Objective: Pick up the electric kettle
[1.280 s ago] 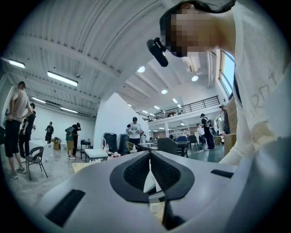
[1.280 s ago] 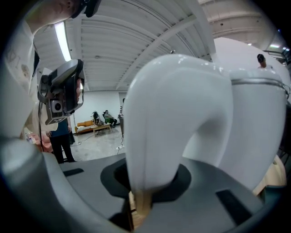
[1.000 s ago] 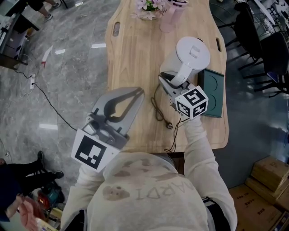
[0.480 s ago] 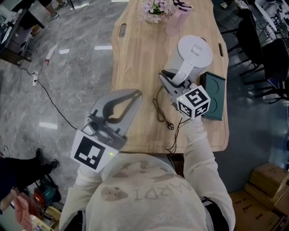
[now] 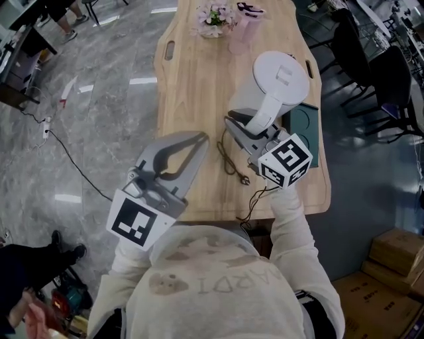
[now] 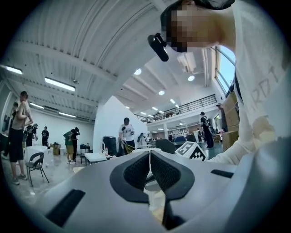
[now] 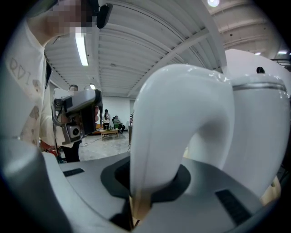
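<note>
Right hand-held gripper (image 5: pixel 250 127) clamped on electric kettle (image 5: pixel 281 74) handle (image 5: pixel 266 109) | left hand-held gripper (image 5: pixel 203 136) closed, empty | sweatshirt (image 5: pixel 218 265) print: "ARDI"

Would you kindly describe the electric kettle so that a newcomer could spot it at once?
On the long wooden table, look to the right edge, where a dark green tray lies. Beside it is the electric kettle, its handle clamped in the right gripper: the only big white thing, unlike the small pink cup and flowers at the far end.
</note>
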A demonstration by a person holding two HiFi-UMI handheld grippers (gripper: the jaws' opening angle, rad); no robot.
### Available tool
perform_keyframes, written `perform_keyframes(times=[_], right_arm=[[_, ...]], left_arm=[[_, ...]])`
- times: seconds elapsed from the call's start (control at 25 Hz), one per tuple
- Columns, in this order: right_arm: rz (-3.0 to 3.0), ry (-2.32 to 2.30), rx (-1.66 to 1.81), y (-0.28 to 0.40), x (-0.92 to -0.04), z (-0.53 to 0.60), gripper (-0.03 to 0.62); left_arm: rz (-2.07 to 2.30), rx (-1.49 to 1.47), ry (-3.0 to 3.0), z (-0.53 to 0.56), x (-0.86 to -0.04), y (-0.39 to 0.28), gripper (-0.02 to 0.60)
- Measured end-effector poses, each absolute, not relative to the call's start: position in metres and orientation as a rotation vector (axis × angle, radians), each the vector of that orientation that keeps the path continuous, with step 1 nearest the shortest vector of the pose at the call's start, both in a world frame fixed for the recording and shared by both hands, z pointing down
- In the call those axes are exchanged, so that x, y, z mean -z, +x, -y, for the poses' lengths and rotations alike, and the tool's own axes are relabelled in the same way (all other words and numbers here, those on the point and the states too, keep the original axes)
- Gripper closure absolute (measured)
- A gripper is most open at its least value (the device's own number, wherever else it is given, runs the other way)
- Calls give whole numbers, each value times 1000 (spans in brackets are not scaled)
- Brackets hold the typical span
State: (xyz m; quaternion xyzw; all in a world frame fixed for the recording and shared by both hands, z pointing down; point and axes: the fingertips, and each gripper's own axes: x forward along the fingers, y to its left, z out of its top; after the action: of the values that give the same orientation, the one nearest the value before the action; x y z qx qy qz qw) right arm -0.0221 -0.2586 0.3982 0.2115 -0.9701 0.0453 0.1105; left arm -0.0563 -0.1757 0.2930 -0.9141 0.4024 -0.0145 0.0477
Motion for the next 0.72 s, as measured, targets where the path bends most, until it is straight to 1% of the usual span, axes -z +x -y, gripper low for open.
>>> perform_keyframes(times=[0.72], right_arm=[[2894,623,-65,11,-305,138,540]], left_arm=[[-1028,-10,-2830,147,-277,-9,566]])
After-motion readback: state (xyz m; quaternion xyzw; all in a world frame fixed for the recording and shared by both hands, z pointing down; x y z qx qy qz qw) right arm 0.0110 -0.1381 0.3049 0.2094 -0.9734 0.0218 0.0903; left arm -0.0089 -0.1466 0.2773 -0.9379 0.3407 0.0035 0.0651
